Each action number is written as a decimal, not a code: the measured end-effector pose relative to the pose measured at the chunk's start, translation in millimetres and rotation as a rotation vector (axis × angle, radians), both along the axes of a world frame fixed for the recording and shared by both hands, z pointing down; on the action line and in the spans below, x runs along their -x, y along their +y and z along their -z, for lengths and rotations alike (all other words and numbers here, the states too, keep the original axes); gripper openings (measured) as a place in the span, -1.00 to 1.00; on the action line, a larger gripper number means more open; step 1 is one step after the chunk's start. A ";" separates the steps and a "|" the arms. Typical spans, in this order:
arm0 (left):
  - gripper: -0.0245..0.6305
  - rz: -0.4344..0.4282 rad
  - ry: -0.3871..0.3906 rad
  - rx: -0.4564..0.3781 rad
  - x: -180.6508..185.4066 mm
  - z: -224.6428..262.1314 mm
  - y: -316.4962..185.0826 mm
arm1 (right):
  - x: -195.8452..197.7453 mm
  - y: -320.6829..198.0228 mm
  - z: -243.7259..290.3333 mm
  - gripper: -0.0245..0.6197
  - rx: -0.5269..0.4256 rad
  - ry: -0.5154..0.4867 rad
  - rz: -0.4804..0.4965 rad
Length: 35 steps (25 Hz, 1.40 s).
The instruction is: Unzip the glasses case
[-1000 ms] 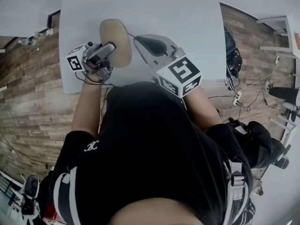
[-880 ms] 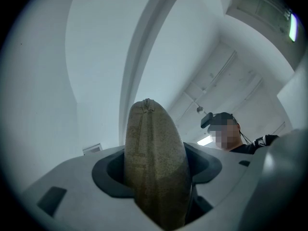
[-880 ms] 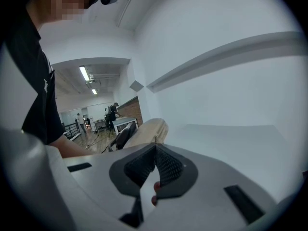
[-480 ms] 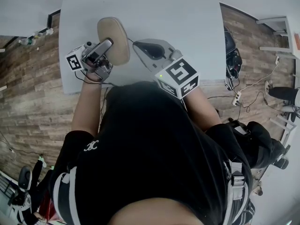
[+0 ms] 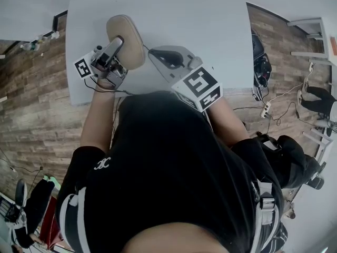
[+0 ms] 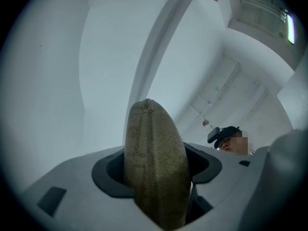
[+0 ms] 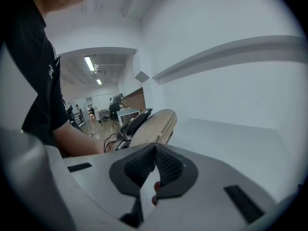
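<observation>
Left gripper (image 5: 117, 42) clamps glasses case (image 5: 131, 33); my right gripper (image 7: 155, 149) is pinched closed beside it. Next: drag the zipper round.

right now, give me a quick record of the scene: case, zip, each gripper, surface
glasses case: tan, oval, held tilted upward over the table
zip: looks closed along the visible edge
left gripper: jaws clamped on the glasses case
right gripper: jaws together, close by the case's edge; cannot tell if it pinches a zip pull
table: white, under both grippers
</observation>
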<state>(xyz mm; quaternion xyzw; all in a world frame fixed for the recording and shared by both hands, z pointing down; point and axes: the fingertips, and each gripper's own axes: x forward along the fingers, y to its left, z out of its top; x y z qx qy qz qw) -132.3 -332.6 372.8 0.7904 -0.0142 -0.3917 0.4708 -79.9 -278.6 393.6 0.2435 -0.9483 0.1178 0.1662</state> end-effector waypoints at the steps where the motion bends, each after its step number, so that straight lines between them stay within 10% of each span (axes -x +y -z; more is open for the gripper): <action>1: -0.01 0.010 0.010 0.009 1.8 0.4 -2.1 | 0.7 0.5 0.3 -0.87 0.000 0.000 0.005; 19: -0.01 0.149 0.115 0.198 0.1 0.3 -39.8 | -0.4 24.8 -20.0 -0.87 0.045 0.080 0.089; 35: -0.01 0.099 0.126 0.260 -8.6 -3.5 -41.6 | 32.8 44.1 -38.4 -0.87 0.034 0.187 0.191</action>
